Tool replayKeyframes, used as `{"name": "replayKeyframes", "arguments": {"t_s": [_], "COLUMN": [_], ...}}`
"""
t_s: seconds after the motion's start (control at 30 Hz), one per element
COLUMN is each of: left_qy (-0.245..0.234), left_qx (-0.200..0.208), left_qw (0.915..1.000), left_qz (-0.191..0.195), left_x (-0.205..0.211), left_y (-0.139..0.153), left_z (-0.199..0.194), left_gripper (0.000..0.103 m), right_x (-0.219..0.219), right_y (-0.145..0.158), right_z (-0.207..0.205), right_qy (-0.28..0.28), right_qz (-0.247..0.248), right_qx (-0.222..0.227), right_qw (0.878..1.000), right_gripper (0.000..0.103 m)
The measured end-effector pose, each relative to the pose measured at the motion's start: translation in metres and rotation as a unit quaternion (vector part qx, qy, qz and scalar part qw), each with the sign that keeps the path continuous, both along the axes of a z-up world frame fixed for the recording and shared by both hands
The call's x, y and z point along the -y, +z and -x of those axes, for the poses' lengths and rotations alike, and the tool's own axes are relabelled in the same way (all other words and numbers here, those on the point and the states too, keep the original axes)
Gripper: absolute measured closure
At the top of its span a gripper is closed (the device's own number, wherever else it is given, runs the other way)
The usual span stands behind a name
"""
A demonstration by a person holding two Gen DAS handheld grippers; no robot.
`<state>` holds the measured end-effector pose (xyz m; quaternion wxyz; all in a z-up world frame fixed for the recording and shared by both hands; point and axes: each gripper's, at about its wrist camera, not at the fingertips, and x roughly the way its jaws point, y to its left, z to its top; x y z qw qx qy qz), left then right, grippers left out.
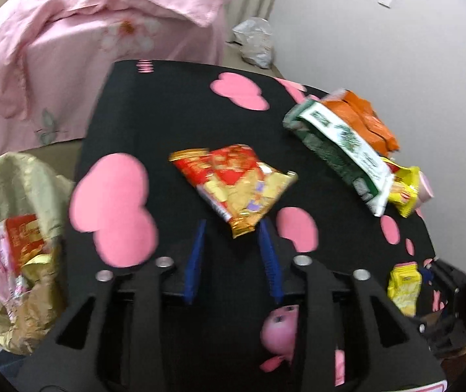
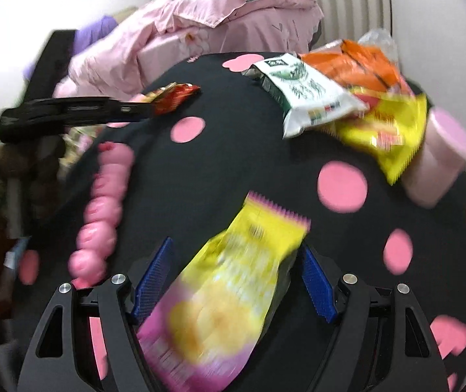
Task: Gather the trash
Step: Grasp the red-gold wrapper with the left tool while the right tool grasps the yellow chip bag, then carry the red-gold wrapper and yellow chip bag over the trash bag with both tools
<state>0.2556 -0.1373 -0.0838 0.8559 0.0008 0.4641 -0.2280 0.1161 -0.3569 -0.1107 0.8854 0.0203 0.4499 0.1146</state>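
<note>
Black spotted cloth [image 1: 167, 124] bare mid-table | left jaws narrow, empty, touching red wrapper [image 1: 233, 183] | right jaws wide around yellow packet [image 2: 233, 281]

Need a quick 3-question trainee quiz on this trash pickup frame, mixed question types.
1. True or false: the bag beside the table is empty.
2. Whose tip lies between the fingers of the left hand-held gripper? A) red-gold wrapper B) orange packet C) pink cup
3. What colour are the spots on the black cloth?
Key: 1 false; 2 A; 3 pink.
</note>
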Motion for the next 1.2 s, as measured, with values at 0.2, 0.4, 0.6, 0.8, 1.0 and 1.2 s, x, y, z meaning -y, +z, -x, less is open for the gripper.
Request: {"name": "replayKeyframes", "arguments": {"t_s": [0.2, 0.4, 0.6, 0.8, 1.0, 1.2], "left_qy": [0.035, 0.006, -0.022, -0.006, -0.001, 0.020], "left_qx": [0.005, 0.064, 0.109, 0.097, 0.082, 0.064], "left_qw": [0.9982, 0.9979, 0.9927, 0.9950, 0.9966, 0.9976], "left_qz": [0.048, 0.011, -0.047, -0.021, -0.011, 0.020], "left_x": [-0.025, 0.005, 0.016, 0.013, -0.003, -0.028], "left_y": [0.003, 0.024, 0.035, 0.031, 0.022, 0.016], "left_z": [-0.007, -0.008, -0.006, -0.008, -0.001, 0.000], "left_gripper": [0.047, 0.039, 0.035, 0.035, 0.035, 0.031], "right_x": [0.005, 0.020, 0.032, 0.009, -0.013, -0.011], "right_y": [0.001, 0.017, 0.019, 0.002, 0.010, 0.026], "right_z": [0.003, 0.033, 0.071, 0.071, 0.062, 0.060], "right_qy": [-0.003, -0.044, -0.081, -0.057, 0.014, 0.022], "right_qz": [-0.012, -0.027, -0.097, -0.080, -0.026, -0.035], "right_qx": [-0.010, 0.004, 0.005, -0.009, 0.024, 0.051], "right_qw": [1.000, 0.999, 0.992, 0.995, 0.999, 0.998], "right_gripper": [0.031, 0.031, 0.031, 0.045, 0.083, 0.092]}}
